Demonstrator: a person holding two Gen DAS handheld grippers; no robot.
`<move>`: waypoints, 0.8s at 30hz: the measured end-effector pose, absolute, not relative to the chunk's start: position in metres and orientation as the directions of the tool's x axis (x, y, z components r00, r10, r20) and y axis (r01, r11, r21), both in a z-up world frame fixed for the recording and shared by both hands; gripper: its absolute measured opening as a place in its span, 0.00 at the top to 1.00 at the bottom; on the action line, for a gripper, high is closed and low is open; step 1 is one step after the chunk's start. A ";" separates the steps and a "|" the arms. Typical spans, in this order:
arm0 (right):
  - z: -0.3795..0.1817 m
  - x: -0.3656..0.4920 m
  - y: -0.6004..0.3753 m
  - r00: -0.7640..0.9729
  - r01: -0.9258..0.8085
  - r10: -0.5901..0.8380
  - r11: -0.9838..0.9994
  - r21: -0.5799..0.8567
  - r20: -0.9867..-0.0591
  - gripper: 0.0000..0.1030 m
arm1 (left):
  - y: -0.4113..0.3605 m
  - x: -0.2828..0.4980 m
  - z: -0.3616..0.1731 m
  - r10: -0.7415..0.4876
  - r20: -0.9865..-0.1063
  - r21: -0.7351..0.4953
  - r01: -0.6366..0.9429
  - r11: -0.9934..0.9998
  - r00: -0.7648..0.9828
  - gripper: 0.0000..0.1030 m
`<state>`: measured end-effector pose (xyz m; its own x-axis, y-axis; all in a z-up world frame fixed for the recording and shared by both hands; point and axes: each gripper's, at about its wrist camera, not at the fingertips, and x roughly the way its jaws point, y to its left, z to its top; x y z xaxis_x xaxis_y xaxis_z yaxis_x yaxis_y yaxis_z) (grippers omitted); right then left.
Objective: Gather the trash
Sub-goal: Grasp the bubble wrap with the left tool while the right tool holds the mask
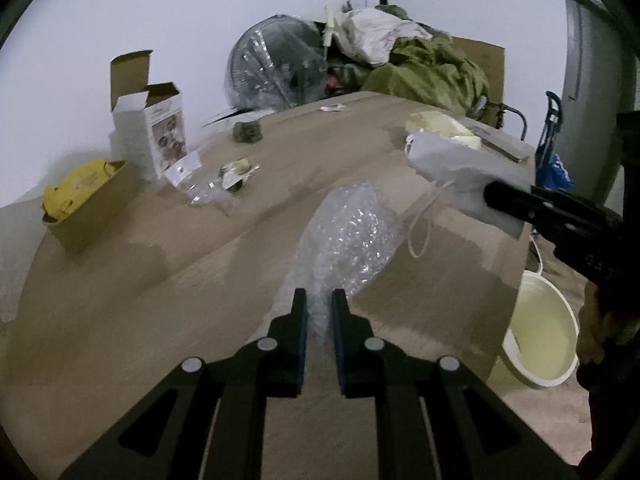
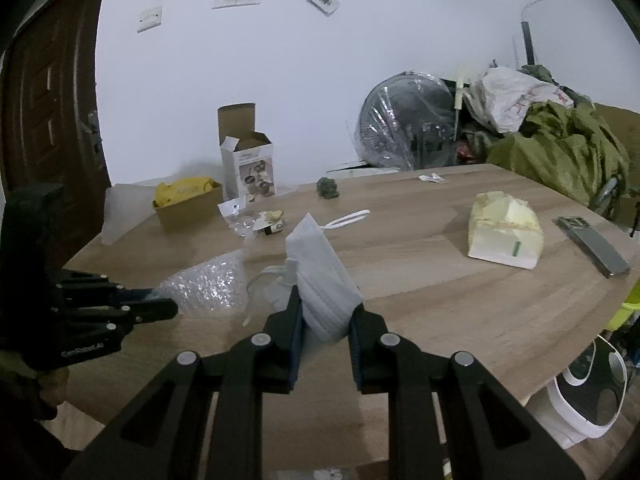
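We see one wooden table [image 2: 460, 304] with a curved near edge, backed at its far right by a single heap of olive-green cloth and plastic bags [image 2: 560, 148] and one plastic-wrapped round fan [image 2: 408, 124]. On the tabletop we count one upright open white carton [image 2: 250, 168] at the far left, one brown cardboard box with yellow contents [image 2: 186, 200] just left of it, one pale yellow tissue pack [image 2: 506, 236] to the right, one sheet of clear bubble wrap [image 1: 348, 240] near the front, one folded white face mask with ear loops [image 2: 320, 280], one grey phone [image 2: 592, 246] by the right edge, one clear crinkled plastic packet with a small label [image 2: 248, 220], one small dark green lump [image 2: 328, 189] and one small white scrap [image 2: 431, 178] at the far side. Beyond the near right edge we see one cream plastic bucket [image 1: 540, 340] on the floor. Bare wood lies open across the middle and near right of the table. Our left gripper [image 1: 319, 300] has its fingers drawn close together, pinching the near end of the bubble wrap, which rests on the table. Our right gripper [image 2: 326, 312] stands wider, its jaws clasping the white mask and holding it lifted above the tabletop, just right of the bubble wrap.
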<state>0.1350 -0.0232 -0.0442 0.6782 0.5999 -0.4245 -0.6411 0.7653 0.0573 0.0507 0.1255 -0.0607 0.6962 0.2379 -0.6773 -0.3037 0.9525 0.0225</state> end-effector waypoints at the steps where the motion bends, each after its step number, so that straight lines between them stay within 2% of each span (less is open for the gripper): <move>1: -0.044 0.134 -0.026 0.682 -0.637 0.596 0.769 0.056 -0.423 0.82 | 0.123 0.051 -0.060 0.231 -0.675 0.019 -0.296 0.955 0.700 0.90; 24: -0.037 0.097 -0.110 0.802 -0.467 0.444 0.883 0.044 -0.399 0.82 | 0.070 0.076 -0.046 0.092 -0.624 -0.013 -0.129 0.992 0.776 0.89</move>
